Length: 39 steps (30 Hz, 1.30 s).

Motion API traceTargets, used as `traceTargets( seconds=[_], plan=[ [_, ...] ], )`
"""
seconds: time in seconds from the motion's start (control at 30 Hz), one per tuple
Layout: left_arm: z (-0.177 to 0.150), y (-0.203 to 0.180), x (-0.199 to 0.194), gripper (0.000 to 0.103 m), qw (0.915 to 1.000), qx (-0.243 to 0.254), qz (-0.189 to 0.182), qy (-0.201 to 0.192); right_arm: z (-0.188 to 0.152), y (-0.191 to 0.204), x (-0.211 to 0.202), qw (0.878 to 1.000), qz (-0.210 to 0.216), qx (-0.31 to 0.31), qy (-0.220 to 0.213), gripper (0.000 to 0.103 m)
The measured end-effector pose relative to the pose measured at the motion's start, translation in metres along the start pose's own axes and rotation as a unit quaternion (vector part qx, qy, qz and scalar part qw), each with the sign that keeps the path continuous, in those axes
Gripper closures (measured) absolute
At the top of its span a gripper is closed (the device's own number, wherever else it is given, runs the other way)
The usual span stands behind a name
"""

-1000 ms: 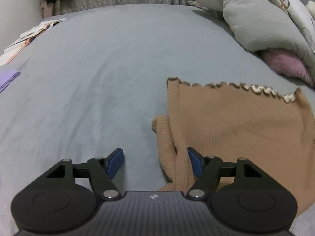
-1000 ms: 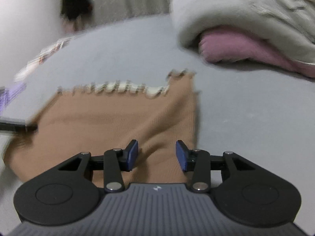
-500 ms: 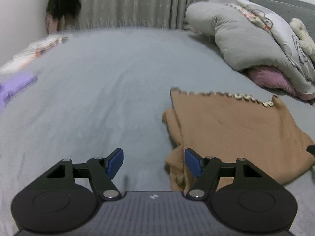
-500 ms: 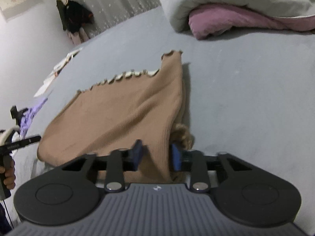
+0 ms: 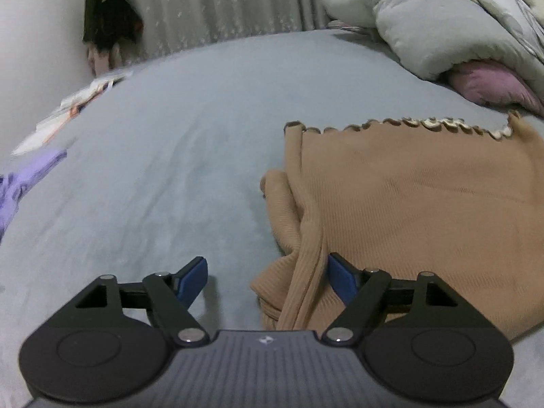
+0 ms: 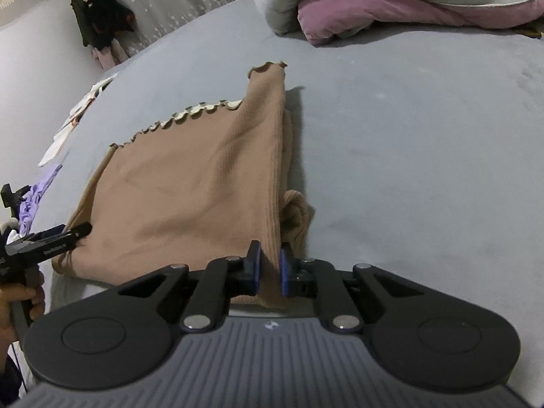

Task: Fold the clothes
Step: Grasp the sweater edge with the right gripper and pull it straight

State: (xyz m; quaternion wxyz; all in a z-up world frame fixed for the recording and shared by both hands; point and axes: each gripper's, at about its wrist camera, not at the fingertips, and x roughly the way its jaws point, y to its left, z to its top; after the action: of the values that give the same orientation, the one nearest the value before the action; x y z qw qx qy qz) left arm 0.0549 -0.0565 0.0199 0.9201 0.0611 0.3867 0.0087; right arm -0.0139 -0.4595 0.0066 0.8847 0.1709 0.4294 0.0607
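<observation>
A tan ribbed knit top (image 6: 190, 197) lies partly folded on a grey-blue bed sheet (image 5: 176, 156). Its far hem is a wavy lettuce edge trimmed in cream, and a bunched sleeve pokes out along each side fold.

The right gripper (image 6: 270, 268) is at the near right corner of the top. Its jaws are closing, and a raised fold of the tan fabric is pinched between the blue pads.

The left gripper (image 5: 267, 278) is at the near left corner. Its jaws are opening and stand wide apart. The rumpled edge of the top lies between them: the right pad is against the cloth, the left pad is over bare sheet, clear of the fabric. In the right wrist view, this gripper shows as a black finger at the top's left edge, held by a person's hand (image 6: 20, 306).

At the far right of the bed sits a heaped grey duvet (image 5: 425, 30) over a pink blanket (image 6: 391, 10). At the left are a lilac garment (image 5: 23, 183) and some printed papers (image 5: 68, 108). A dark garment (image 6: 98, 23) hangs against a pale curtain (image 5: 221, 3) beyond the bed.
</observation>
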Motion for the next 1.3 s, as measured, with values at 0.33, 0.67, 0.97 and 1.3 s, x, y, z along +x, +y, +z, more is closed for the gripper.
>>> traceTargets(
  seconds=[0.33, 0.67, 0.97, 1.3],
  plan=[
    [0.034, 0.005, -0.038, 0.029, 0.9973, 0.000, -0.034, -0.066, 0.025, 0.032, -0.016, 0.988, -0.016, -0.081, -0.130, 0.075],
    [0.042, 0.005, 0.042, 0.012, 0.9991, 0.010, -0.035, 0.024, 0.048, 0.011, 0.066, 0.993, -0.037, -0.081, -0.083, 0.103],
    [0.050, 0.035, 0.041, 0.014, 0.9990, -0.039, -0.007, 0.019, 0.077, 0.025, 0.086, 0.980, -0.052, -0.179, -0.069, 0.096],
    [0.063, 0.042, 0.032, 0.021, 0.9969, -0.076, -0.023, -0.008, 0.111, 0.033, 0.129, 0.969, -0.085, -0.231, -0.032, 0.096]
  ],
)
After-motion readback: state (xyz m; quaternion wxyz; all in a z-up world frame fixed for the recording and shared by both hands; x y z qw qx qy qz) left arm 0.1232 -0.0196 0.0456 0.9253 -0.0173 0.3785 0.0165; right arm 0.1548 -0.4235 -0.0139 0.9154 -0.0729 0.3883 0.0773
